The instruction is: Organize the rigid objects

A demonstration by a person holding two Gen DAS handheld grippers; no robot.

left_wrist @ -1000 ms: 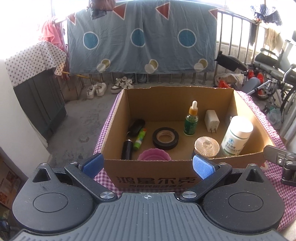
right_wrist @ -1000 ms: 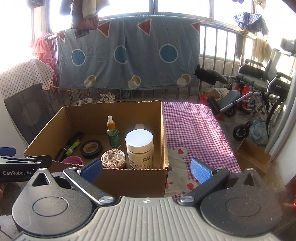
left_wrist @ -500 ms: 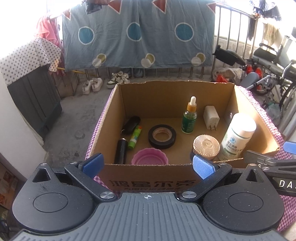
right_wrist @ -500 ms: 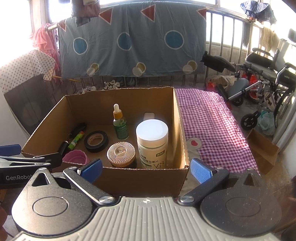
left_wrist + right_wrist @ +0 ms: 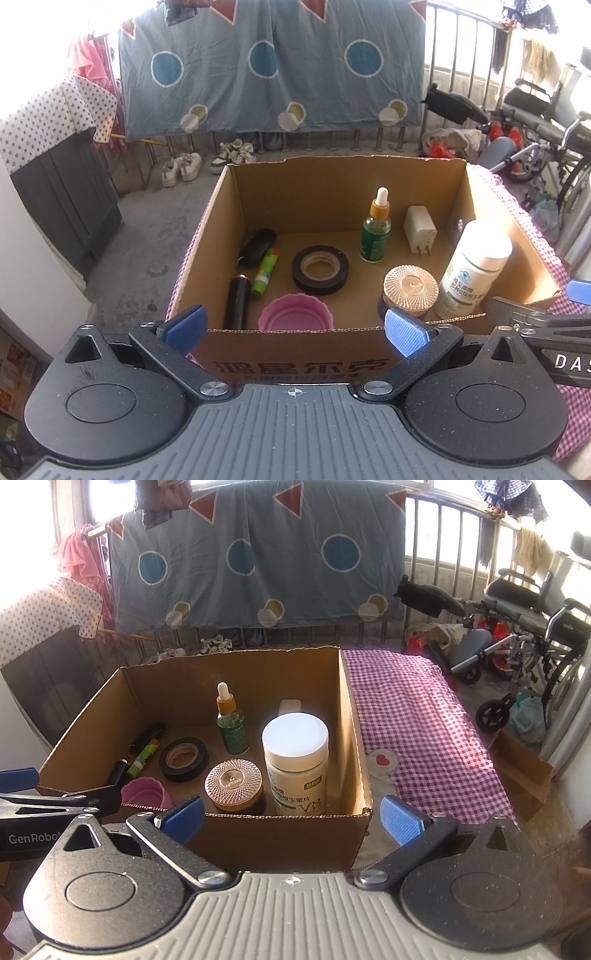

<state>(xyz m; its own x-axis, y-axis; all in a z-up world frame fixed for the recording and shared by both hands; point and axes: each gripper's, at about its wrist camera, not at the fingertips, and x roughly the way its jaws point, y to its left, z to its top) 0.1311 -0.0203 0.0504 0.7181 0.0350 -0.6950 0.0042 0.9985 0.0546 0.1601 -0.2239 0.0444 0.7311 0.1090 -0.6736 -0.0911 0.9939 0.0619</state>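
Here, both tools, left (image 5: 293,328) and right (image 5: 291,819), spread and empty before the cardboard box (image 5: 295,363) of small items.

**Box on the Cloth, Its Contents Inside**

The cardboard box (image 5: 295,365) sits on the left part of the checked cloth (image 5: 417,716). Inside, the pen (image 5: 236,302) and glue stick (image 5: 265,272) lie at left, the tape roll (image 5: 320,268) in the middle, the cup (image 5: 295,318) in front of it, the dropper bottle (image 5: 376,229) and charger (image 5: 420,229) behind, and the jar (image 5: 410,291) beside the pill bottle (image 5: 472,270) at right.
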